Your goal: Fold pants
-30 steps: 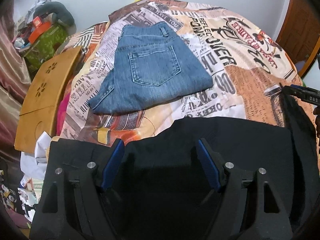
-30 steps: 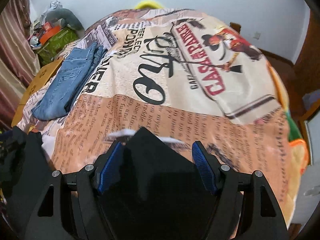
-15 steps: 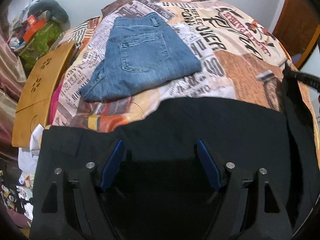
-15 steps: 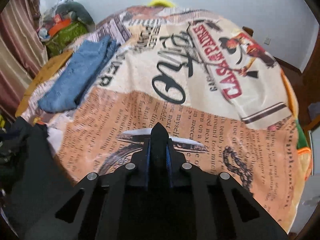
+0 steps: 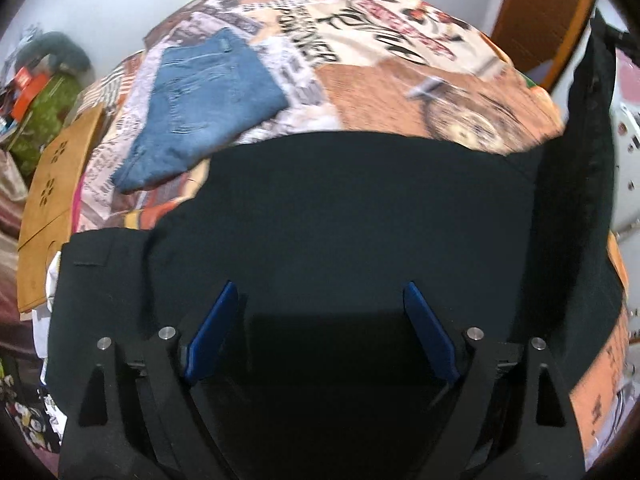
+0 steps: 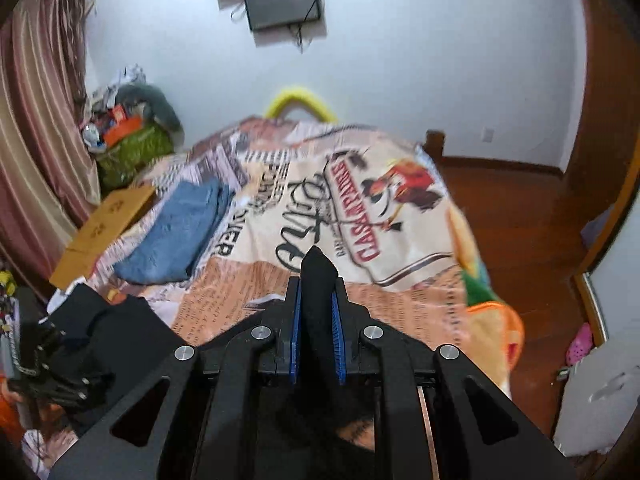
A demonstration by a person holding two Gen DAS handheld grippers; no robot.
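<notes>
The black fabric pants (image 5: pixel 360 216) are spread on the near part of the bed (image 6: pixel 408 280), not yet folded, one corner being clamped and raised by the right hand-held gripper (image 6: pixel 317 336) while the left hand-held gripper (image 5: pixel 320 332) is held wide open above them, with clear bed surface available beyond.
</notes>
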